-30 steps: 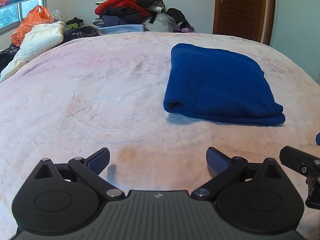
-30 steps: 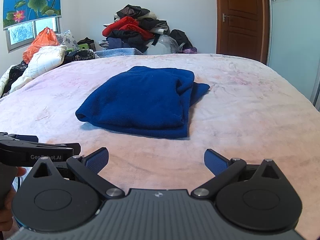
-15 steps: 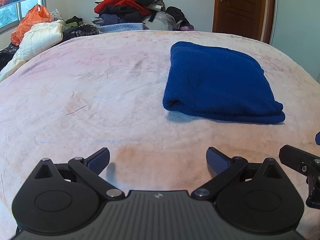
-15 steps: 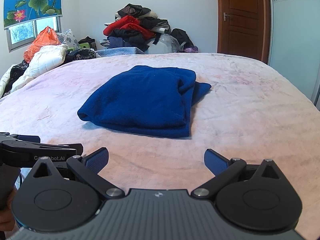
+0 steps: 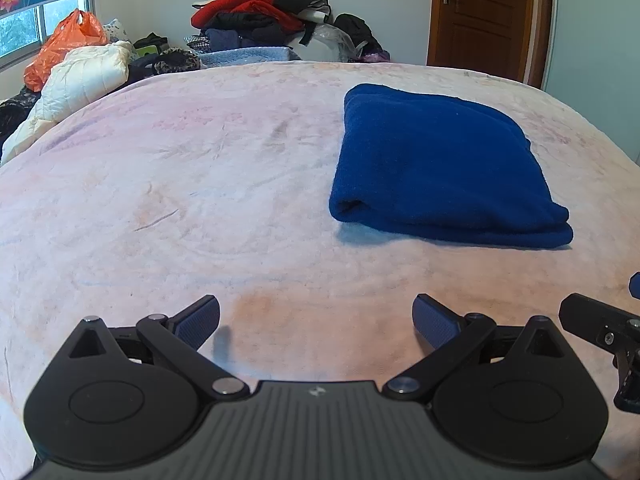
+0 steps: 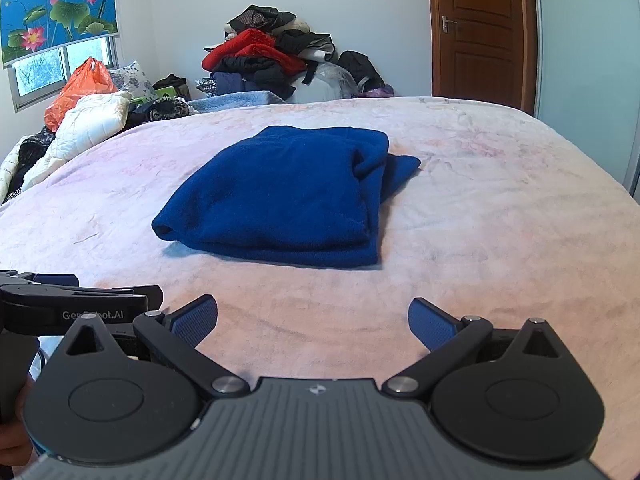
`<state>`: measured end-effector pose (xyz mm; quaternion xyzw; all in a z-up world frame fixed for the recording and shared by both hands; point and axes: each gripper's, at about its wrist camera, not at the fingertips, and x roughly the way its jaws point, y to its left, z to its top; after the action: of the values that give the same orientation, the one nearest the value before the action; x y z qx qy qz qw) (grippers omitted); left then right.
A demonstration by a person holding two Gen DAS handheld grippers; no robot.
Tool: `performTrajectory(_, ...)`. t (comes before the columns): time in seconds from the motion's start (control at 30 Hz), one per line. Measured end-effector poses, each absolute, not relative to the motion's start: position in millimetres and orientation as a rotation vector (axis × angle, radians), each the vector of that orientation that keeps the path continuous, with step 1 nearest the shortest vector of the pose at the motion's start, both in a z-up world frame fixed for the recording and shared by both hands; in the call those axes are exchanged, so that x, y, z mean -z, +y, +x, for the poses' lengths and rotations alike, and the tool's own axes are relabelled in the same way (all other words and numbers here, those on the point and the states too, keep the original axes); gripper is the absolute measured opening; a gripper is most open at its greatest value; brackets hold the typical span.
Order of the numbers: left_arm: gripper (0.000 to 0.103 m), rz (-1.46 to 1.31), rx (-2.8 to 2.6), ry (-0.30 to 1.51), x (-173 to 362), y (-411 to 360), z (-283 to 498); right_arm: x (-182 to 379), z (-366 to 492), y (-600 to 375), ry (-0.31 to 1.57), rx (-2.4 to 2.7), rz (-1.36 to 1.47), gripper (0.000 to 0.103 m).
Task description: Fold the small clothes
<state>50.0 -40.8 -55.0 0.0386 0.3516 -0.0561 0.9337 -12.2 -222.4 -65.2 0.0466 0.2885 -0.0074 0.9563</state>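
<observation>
Left gripper (image 5: 316, 322), "Gen…bot.AI" partly legible in right view only: jaws wide, empty. Right gripper (image 6: 313, 322): likewise. Folded blue fleece garment (image 6: 280, 196): loose flap visible from right view only.

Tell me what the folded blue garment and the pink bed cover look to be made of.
Folded blue garment: probably fleece or a similar soft knit, with a matte, fuzzy nap and thick rounded fold edges. Pink bed cover: seemingly plush fabric, with a faint sheen, brushed streaks and soft shallow creases.

My other gripper (image 5: 612, 344): cut off at right edge | my holding hand (image 6: 12, 436): mostly hidden behind gripper body | clothes pile (image 6: 272, 60): single garments indistinguishable | blue cloth (image 6: 288, 196): underside hidden
</observation>
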Motion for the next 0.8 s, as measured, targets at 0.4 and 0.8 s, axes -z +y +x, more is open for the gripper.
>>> performTrajectory(0.4, 0.103, 0.076, 0.115, 0.722, 54.8, -40.2, 50.7, 65.2, -11.0, -222.8, 0.588, 0.011, 0.092, 0.103)
performTrajectory(0.8, 0.103, 0.097, 0.112, 0.715, 55.8, -42.0, 49.2, 65.5, -11.3, -222.5, 0.589, 0.01, 0.091, 0.103)
